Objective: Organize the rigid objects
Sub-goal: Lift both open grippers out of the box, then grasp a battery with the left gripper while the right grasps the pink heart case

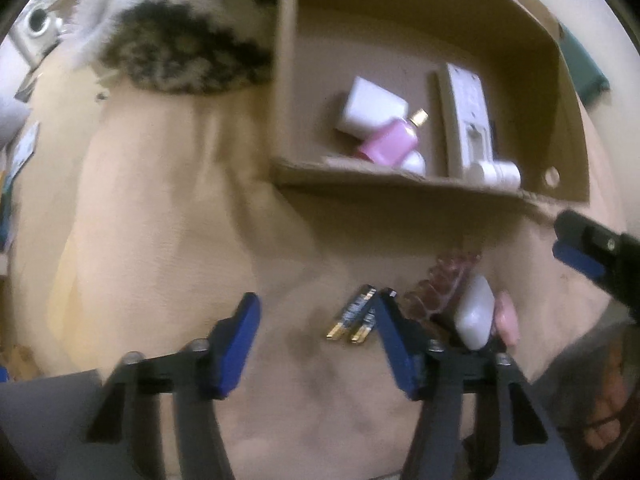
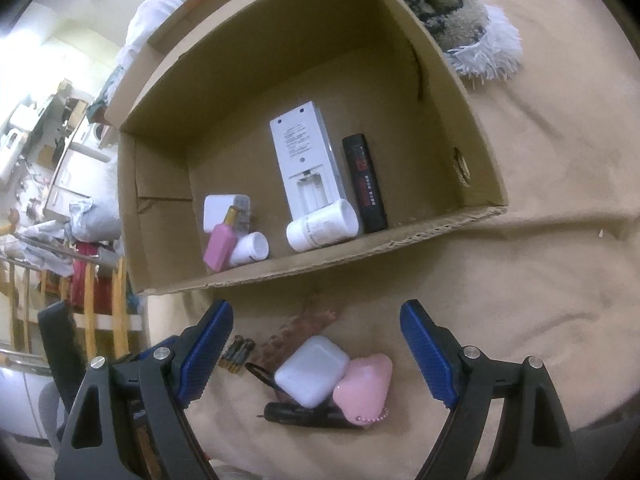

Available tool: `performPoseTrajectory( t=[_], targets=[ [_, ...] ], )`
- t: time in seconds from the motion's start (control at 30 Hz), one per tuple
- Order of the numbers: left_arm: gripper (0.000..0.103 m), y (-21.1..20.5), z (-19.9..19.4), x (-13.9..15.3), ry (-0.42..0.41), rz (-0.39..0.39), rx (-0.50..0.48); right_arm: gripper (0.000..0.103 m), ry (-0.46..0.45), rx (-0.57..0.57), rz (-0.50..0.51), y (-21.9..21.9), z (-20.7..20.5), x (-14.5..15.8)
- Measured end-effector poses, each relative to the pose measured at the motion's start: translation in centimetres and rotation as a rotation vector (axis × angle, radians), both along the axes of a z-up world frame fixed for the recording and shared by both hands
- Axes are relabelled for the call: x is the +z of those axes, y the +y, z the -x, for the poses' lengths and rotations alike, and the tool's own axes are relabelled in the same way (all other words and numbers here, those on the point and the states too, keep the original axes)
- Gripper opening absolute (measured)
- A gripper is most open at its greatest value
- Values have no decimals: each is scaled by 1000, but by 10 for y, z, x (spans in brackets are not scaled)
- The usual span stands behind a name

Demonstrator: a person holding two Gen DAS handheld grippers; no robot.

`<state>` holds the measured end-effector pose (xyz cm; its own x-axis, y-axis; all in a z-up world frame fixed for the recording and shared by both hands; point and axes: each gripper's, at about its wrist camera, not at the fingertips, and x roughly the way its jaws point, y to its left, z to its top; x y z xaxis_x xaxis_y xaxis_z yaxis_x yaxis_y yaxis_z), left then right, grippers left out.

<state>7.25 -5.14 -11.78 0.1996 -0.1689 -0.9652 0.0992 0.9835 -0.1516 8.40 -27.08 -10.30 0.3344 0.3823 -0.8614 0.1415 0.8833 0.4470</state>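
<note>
while a tan blanket [image 2: 540,272] fills most of both views, the cardboard box [image 2: 420,40] takes the upper middle of the right wrist frame, open side toward the camera. beyond it, at the top right, lies a speckled furry throw [image 2: 448,0] with a white fringe.

inside the box, a white remote [image 2: 300,148] lies face down at the centre with its battery bay uncovered, a black bar-shaped device [image 2: 365,182] just to its right, and a white pill bottle [image 2: 322,226] on its side at the remote's near end. toward the box's lower left sit a white charger block [image 2: 218,208], a pink bottle with a gold cap [image 2: 219,246] leaning over it, and a smaller white bottle [image 2: 250,248] touching the pink one.

lower in the same frame, the right tool [image 2: 316,350] is spread wide above the blanket. between its blue fingers lie a white earbud case [image 2: 310,370] touching a pink heart-shaped case [image 2: 364,386], a dark pen-like object [image 2: 308,416] below them, and two batteries [image 2: 236,354] beside the left finger.

in the left wrist view, the left tool [image 1: 318,318] is also spread, with the batteries just inside its right finger.
</note>
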Motion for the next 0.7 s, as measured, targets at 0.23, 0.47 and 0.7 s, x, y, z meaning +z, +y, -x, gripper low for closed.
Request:
performPoseTrajectory(
  t=[0.23,0.47,0.7],
  targets=[
    [38,-19,-1,-24,44,-56,-74,91,4,0,-2,-1,0,0],
    [9,-42,3,-34,31,-117,-147,91,19,11,9,1,0,-3],
    [9,-22,2,-21,20,-55,-21,91,63,15,10,-3,6,-11]
  ],
)
